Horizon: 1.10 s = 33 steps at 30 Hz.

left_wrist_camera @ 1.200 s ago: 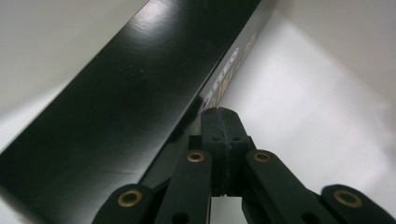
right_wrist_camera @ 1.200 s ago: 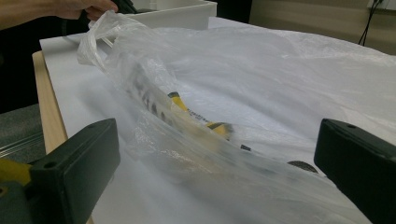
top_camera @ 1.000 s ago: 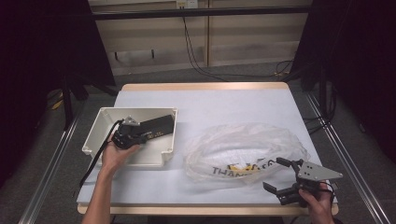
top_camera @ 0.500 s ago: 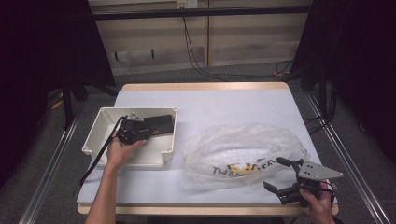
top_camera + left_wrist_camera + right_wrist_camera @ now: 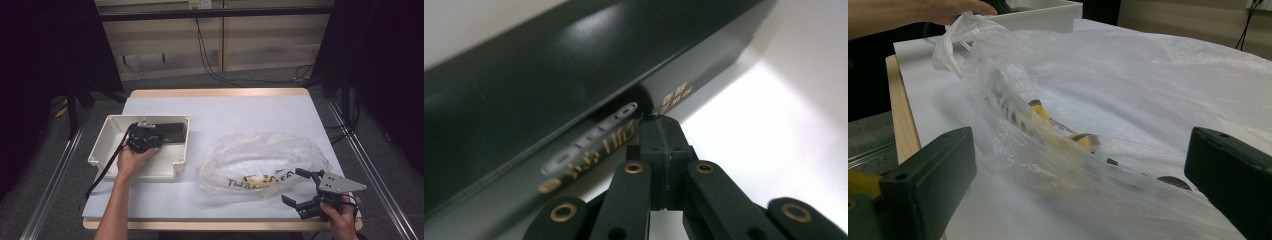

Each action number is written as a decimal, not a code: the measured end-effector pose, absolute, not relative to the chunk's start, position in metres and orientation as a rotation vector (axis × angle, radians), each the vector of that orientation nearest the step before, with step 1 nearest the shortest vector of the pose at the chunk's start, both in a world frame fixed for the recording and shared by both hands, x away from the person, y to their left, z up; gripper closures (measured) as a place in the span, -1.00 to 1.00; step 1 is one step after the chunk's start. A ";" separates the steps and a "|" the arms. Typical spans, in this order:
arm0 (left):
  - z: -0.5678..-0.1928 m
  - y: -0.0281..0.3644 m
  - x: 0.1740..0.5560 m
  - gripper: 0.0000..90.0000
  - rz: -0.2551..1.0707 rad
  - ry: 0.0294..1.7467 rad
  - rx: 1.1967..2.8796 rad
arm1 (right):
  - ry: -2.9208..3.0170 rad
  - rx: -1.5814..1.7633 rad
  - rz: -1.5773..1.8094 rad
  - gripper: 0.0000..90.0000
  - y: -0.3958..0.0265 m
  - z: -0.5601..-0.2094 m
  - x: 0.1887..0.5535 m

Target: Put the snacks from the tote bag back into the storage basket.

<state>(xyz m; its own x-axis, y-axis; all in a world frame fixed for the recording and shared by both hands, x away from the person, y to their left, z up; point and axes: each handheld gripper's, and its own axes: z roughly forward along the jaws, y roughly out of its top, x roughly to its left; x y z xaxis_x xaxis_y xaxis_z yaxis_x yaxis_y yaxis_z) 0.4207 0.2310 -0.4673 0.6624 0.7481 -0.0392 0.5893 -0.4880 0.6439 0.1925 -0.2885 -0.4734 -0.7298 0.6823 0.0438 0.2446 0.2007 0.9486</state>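
Plastic bag [image 5: 260,162]: dark print "THAN…", rest creased. Black box [image 5: 574,90]: gold lettering, too blurred to read.

The left gripper [image 5: 162,138] has slid further over the black box [image 5: 172,132] inside the white bin [image 5: 107,145].

The high view looks down on the whole table [image 5: 260,107] from above its near edge. The left gripper view sits very close to a black box [image 5: 574,75]. The right gripper view looks low across the plastic bag [image 5: 1128,100], which the high view shares at lower right [image 5: 260,157].

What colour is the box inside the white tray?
The box is glossy black with gold lettering, best seen in the left gripper view.
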 end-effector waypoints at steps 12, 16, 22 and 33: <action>-0.471 0.225 0.428 1.00 0.306 1.018 2.246 | 2.099 0.864 1.541 -1.00 -0.289 -0.474 0.192; -0.470 0.225 0.425 1.00 0.305 1.014 2.255 | 2.095 0.859 1.541 -1.00 -0.290 -0.473 0.191; -0.459 0.228 0.419 0.88 0.301 0.938 2.259 | 2.092 0.852 1.534 -1.00 -0.289 -0.472 0.191; -0.433 0.241 0.393 -0.05 0.402 0.856 2.258 | 2.089 0.863 1.534 -1.00 -0.290 -0.472 0.191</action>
